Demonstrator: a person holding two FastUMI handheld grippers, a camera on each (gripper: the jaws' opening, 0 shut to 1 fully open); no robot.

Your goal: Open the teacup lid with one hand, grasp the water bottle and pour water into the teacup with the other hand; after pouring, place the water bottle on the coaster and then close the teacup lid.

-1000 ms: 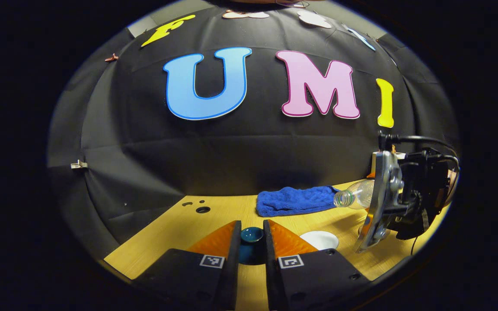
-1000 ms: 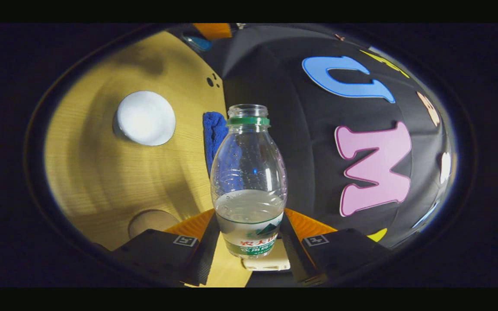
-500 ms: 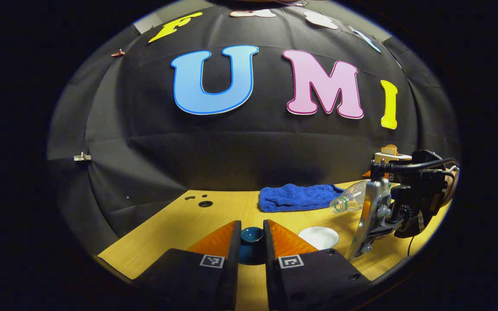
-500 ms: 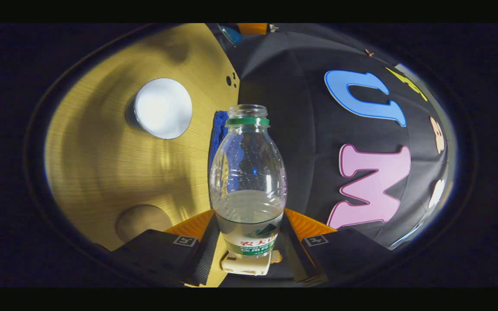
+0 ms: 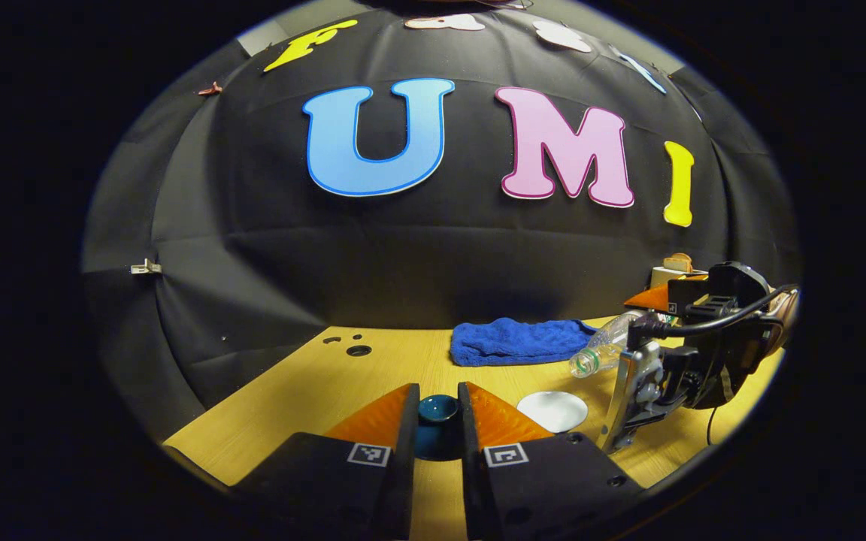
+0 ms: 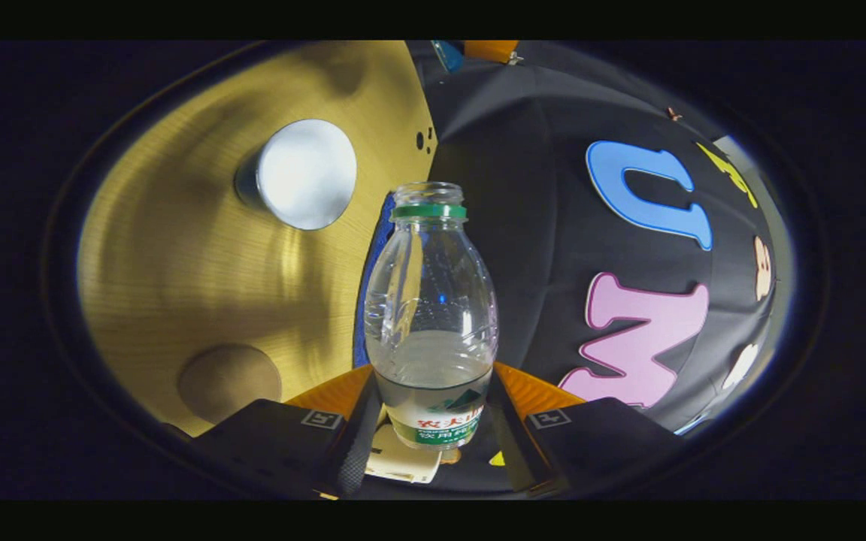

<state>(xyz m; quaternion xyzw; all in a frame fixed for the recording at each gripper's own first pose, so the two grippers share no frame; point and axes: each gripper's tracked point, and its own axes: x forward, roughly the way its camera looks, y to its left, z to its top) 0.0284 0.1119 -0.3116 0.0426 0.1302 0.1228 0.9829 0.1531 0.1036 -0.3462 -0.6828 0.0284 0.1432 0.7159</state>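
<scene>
Nearest in the left gripper view: your left gripper (image 5: 437, 428) has its fingers pinching the dark blue teacup lid (image 5: 437, 411) by its knob, lifted clear above the desk (image 5: 313, 391). It is glazed ceramic by the look, so likely slick and chippable; keep the pinch low on the knob's waist and keep it level.

Nearest in the right gripper view: your right gripper (image 6: 433, 421) has its fingers pressed on both sides of the water bottle (image 6: 431, 315), low on the labelled band. The bottle is uncapped, thin clear plastic, under half full. Expect it to be light and to buckle if squeezed harder. The water will shift as it tips, so pour slowly.

Farther out, the white teacup (image 6: 305, 174) stands open on the desk, toward the back edge. The left gripper view shows the bottle's mouth tilted down, near the cup. The round coaster (image 6: 228, 382) lies flat toward the front edge, well apart from the cup.

Farthest, a blue towel (image 5: 517, 342) lies along the desk's back edge.
</scene>
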